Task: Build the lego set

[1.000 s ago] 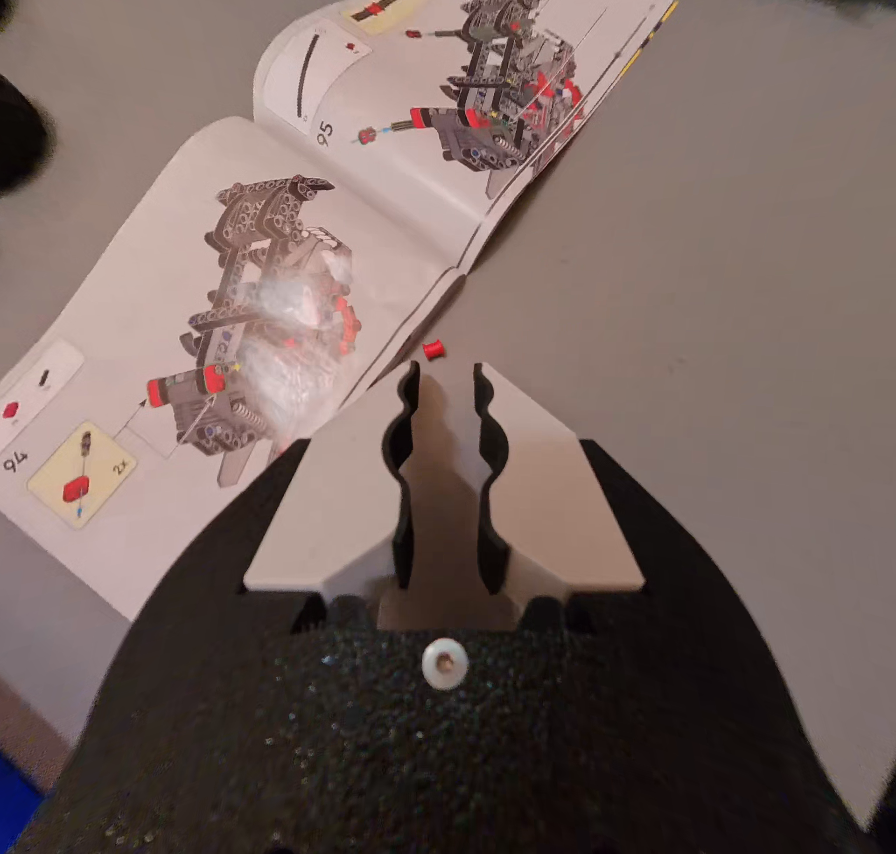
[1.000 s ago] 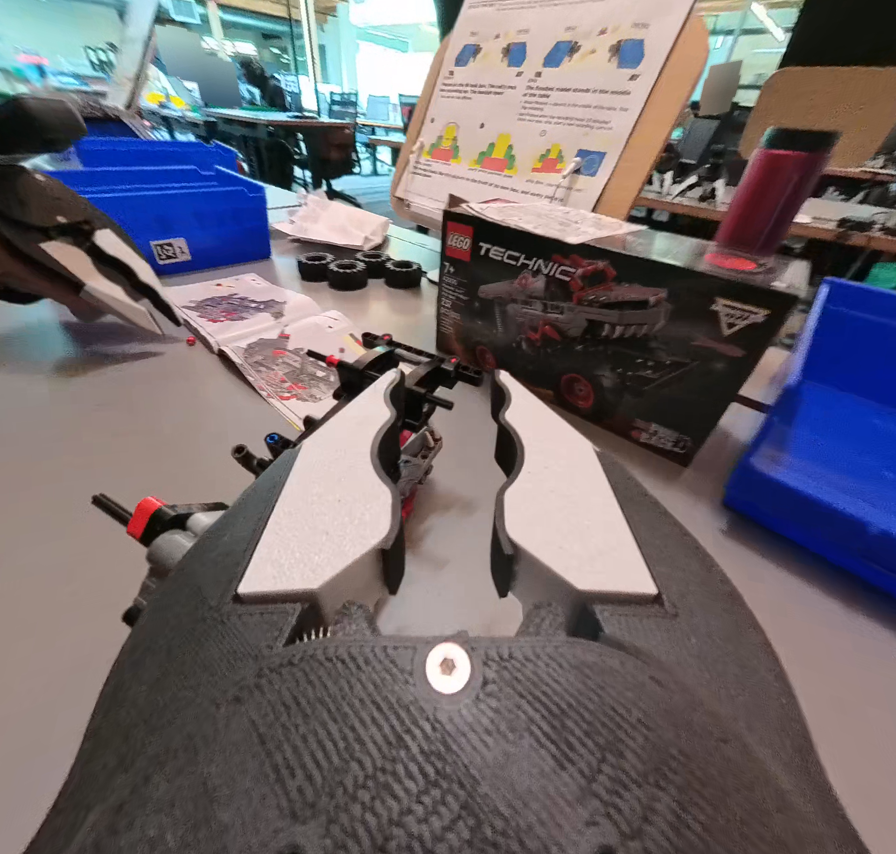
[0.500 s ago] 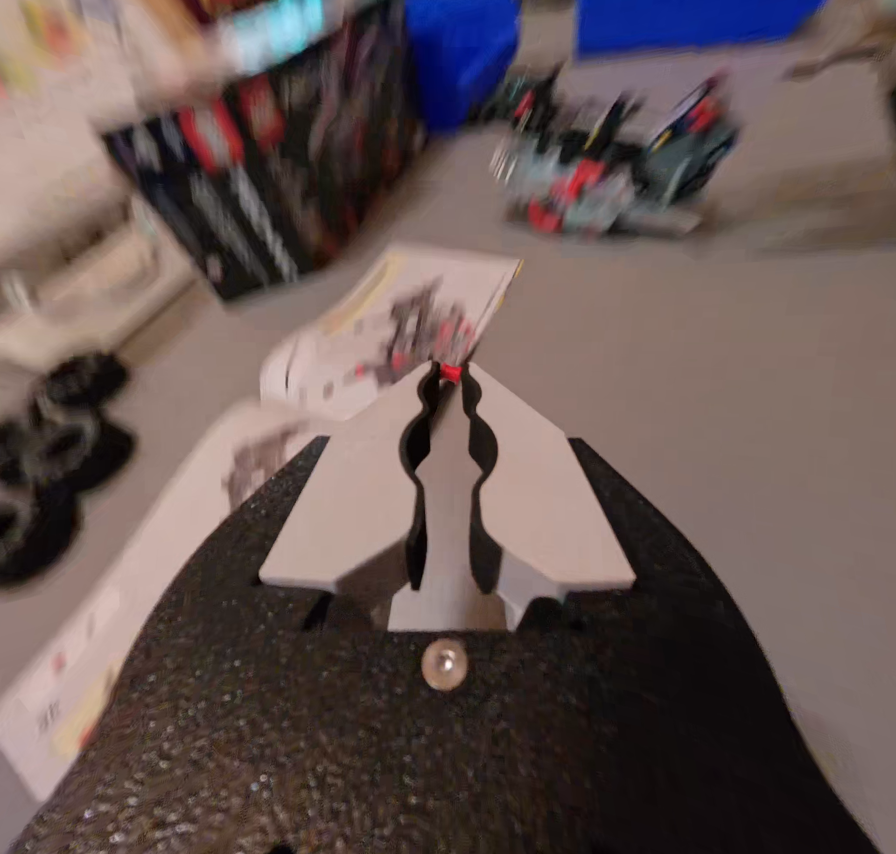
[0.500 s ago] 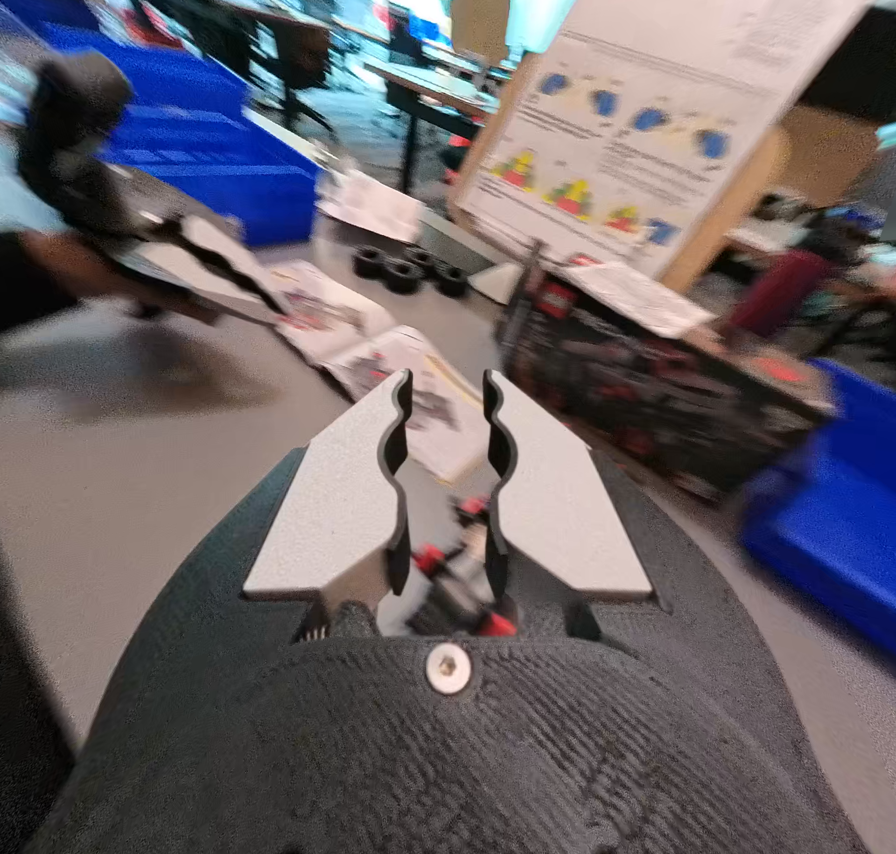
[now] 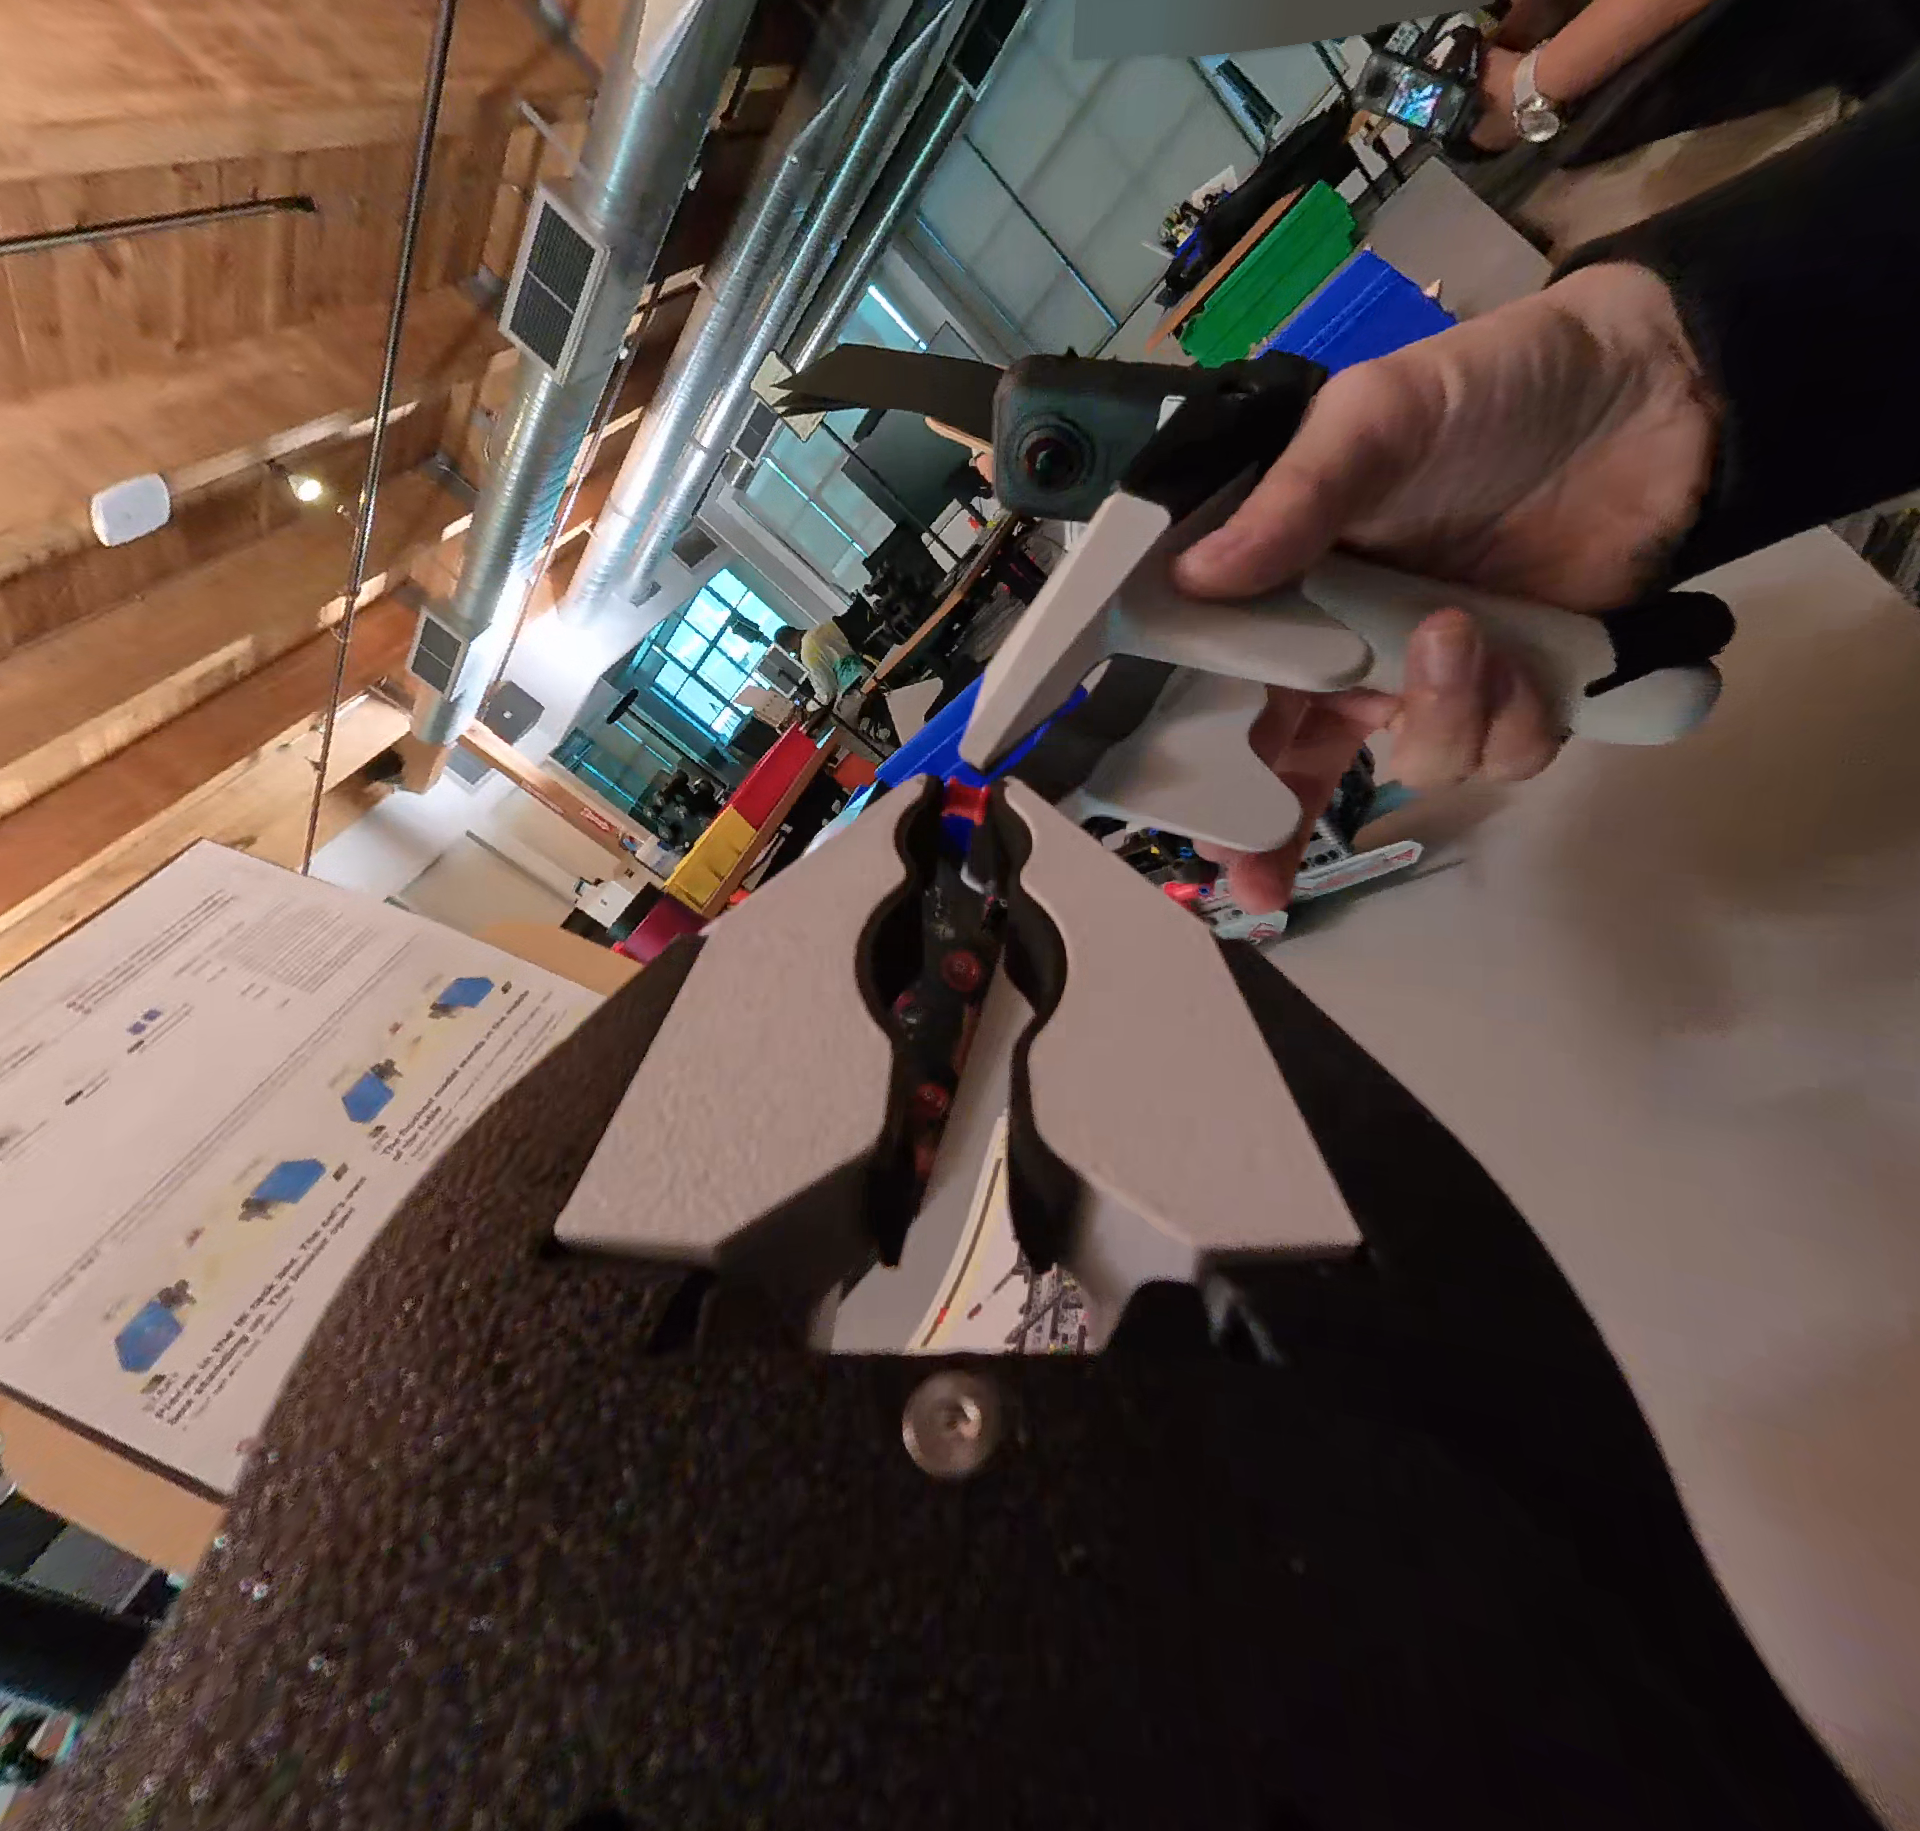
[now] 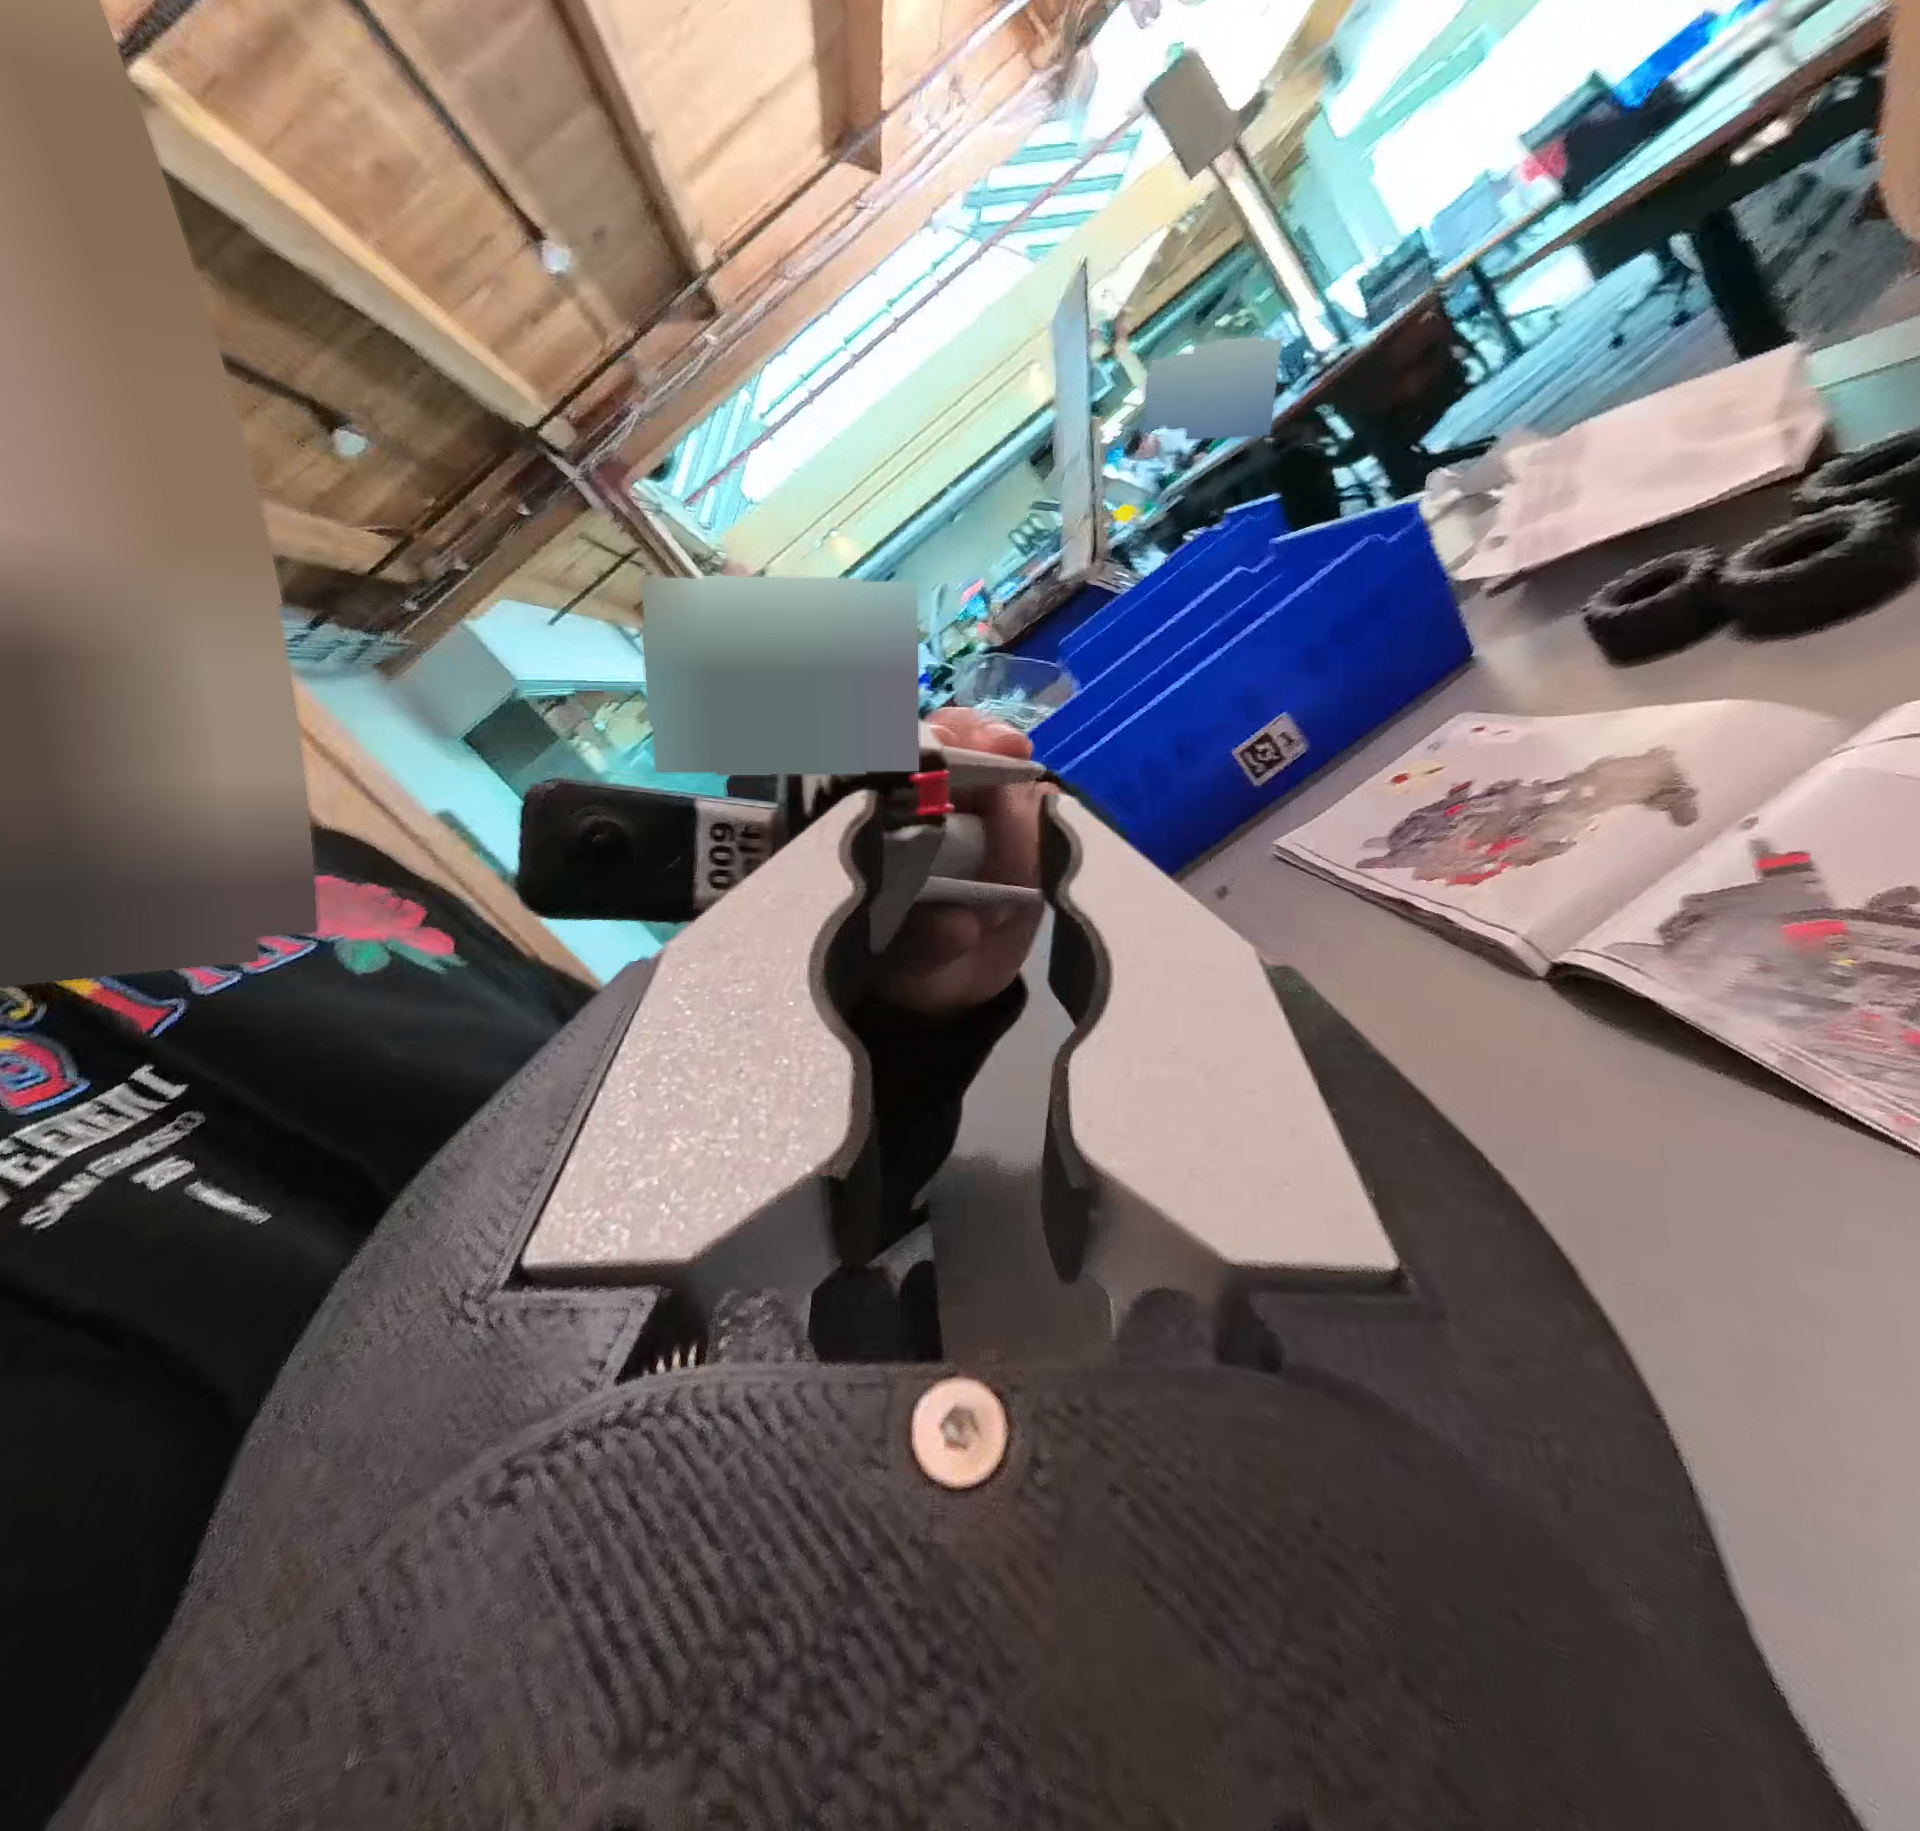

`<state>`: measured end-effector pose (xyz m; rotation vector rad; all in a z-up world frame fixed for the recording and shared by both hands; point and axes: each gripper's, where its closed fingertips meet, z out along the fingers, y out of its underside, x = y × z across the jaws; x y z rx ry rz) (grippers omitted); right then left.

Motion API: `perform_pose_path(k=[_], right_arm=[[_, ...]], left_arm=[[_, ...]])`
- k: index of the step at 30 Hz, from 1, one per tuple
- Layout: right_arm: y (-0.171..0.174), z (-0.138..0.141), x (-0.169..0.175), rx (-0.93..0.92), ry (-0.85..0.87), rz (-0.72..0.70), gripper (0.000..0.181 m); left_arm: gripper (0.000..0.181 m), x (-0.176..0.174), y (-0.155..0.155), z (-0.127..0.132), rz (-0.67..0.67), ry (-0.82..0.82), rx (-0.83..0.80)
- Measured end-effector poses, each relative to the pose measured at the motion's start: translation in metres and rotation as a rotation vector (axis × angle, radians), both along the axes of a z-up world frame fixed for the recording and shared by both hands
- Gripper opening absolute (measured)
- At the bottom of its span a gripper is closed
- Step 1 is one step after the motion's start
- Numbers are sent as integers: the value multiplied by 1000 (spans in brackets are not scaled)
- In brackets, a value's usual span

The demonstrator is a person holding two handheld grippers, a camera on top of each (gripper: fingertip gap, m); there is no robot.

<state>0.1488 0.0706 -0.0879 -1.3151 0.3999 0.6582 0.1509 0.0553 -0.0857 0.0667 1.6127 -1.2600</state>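
My left gripper (image 5: pixel 966 794) is shut on a small red Lego piece (image 5: pixel 966 802) at its tips and is held up in the air. The same piece shows in the right wrist view (image 6: pixel 932 792), just beyond my right gripper (image 6: pixel 951 815), which is open and empty and faces the left one. In the left wrist view a hand holds the right gripper (image 5: pixel 1039 659), its tip close to the red piece. The partly built Lego model (image 5: pixel 1340 859) lies on the grey table behind that hand, mostly hidden.
An open instruction booklet (image 6: pixel 1662 898) lies on the table at the right. Blue bins (image 6: pixel 1247 659) and black tyres (image 6: pixel 1714 586) stand beyond it. A leaning poster board (image 5: pixel 208 1106) and the black Lego box (image 5: pixel 940 971) are to the left. A person's dark-clothed torso (image 6: pixel 208 1106) is close by. My two grippers' fingertips are within a few centimetres of each other.
My left gripper shut on the red piece that lay on the table by the booklet and lifted it. Both grippers rose from the table and turned to face each other; the right left the model.
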Motion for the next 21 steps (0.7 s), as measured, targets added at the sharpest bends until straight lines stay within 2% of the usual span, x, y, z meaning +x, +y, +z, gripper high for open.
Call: perform_pose_path(k=[3,7,11,13,15,17,21], right_arm=[[-2,6,-10,43,-16,54,9],[-3,1,-12,-3,-113,50,5],[-4,-11,-15,-149,-362,18,5],[-6,-19,-13,-242,-528,-24,6],[-10,-28,-16,-319,-620,11,6],[-12,-32,-16,-346,-612,38,6],[-17,-22,-26,-265,-490,129,6]], left_arm=[[5,-4,-5,0,-32,-14,-3],[10,-3,-6,-4,-61,33,0],[24,-8,-5,-15,-129,196,48],[24,-13,-4,-18,-166,250,101],[22,-17,-2,-19,-188,261,164],[19,-21,-3,-19,-209,251,227],[13,-29,-8,-27,-262,245,366]])
